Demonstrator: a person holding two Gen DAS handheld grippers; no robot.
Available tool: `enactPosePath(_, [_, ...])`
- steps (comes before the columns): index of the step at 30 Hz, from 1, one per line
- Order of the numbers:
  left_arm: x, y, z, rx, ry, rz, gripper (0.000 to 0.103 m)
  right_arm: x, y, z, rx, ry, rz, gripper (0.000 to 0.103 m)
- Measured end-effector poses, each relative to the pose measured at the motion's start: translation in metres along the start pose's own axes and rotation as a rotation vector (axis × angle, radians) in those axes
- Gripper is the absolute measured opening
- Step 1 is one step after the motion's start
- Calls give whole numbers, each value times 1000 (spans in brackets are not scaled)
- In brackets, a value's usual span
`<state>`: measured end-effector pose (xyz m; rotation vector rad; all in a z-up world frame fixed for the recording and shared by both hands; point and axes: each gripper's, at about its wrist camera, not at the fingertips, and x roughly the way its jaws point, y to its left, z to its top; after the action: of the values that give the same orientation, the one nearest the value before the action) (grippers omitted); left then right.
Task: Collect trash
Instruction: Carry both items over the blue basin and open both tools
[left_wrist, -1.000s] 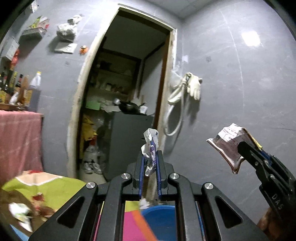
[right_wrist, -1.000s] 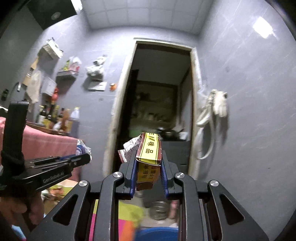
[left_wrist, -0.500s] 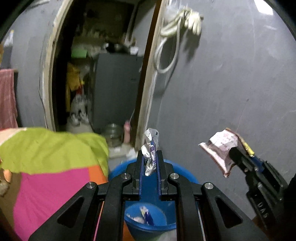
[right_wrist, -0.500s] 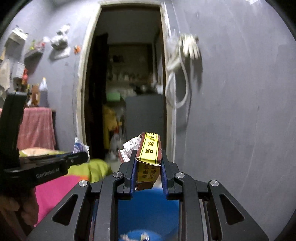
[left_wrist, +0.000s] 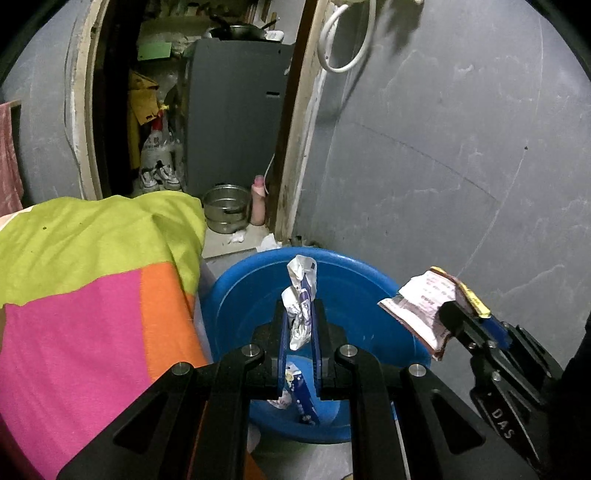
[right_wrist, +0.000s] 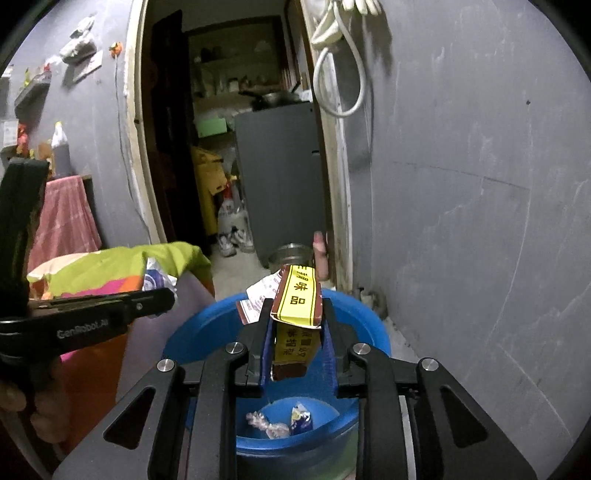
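Observation:
A blue plastic basin (left_wrist: 240, 295) stands on the floor below both grippers, with several wrappers (right_wrist: 280, 421) lying in its bottom. Over its near rim, my left gripper (left_wrist: 298, 314) is shut on a crumpled white and blue wrapper (left_wrist: 301, 288). My right gripper (right_wrist: 295, 314) grips a brown and yellow packet (right_wrist: 299, 295) above the basin's middle. Its jaws are opening, with the packet still between the pads. The right wrist view has the left gripper (right_wrist: 166, 295) at the left. In the left wrist view the right gripper (left_wrist: 448, 312) and its packet (left_wrist: 421, 302) are at the right.
A bed with a green, pink and orange blanket (left_wrist: 92, 277) touches the basin's left side. The grey wall (left_wrist: 443, 166) runs close on the right. Beyond the basin, a metal pot (left_wrist: 225, 206), a pink bottle (left_wrist: 258, 203) and a grey cabinet (left_wrist: 232, 110) fill the doorway.
Both grippers have dropped and tipped downward, from facing the wall and doorway to hanging over the blue basin. Each still carries its piece of trash.

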<state>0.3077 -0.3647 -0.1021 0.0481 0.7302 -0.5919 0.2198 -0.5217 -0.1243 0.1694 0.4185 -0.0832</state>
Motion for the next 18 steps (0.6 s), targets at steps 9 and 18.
enactPosePath(9, [4,5,-3,-28,41,-9,14,10,-6,5,25,28,13,27])
enactPosePath(18, [-7,13,-3,-66,29,-37,32,-6,-6,17,39,-39,8,30])
